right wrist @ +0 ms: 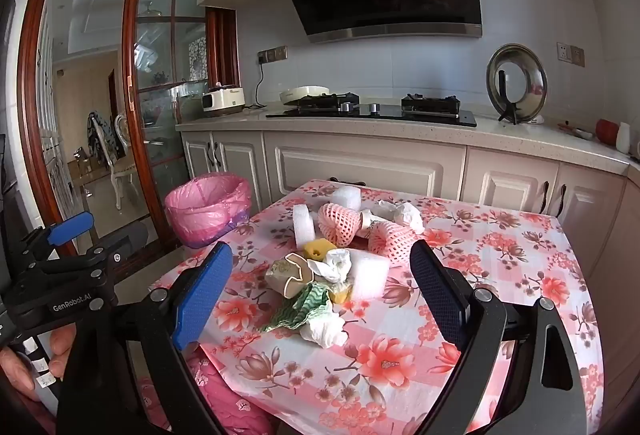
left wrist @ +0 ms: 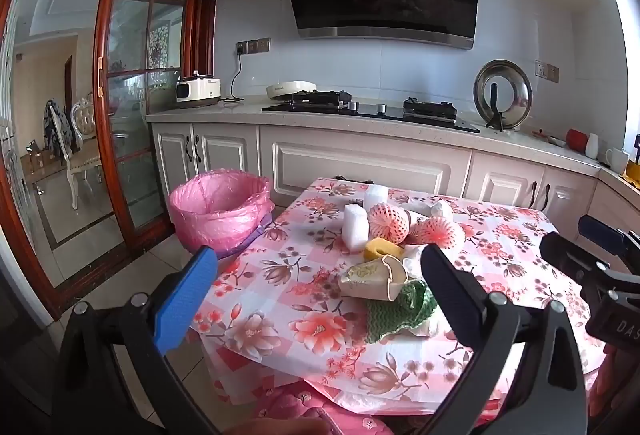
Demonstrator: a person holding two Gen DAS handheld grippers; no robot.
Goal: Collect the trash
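A pile of trash lies mid-table on the floral pink tablecloth: a torn cardboard cup, a green cloth, crumpled tissue, a yellow sponge, white foam blocks and pink fruit nets. The same cup, green cloth and fruit nets show in the left wrist view. A bin with a pink liner stands on the floor left of the table. My left gripper and right gripper both hover open, short of the pile, holding nothing.
Behind the table runs a kitchen counter with a gas hob, a pot lid on a stand and a small appliance. A wood-framed glass door stands at the left. A hand grips the left tool.
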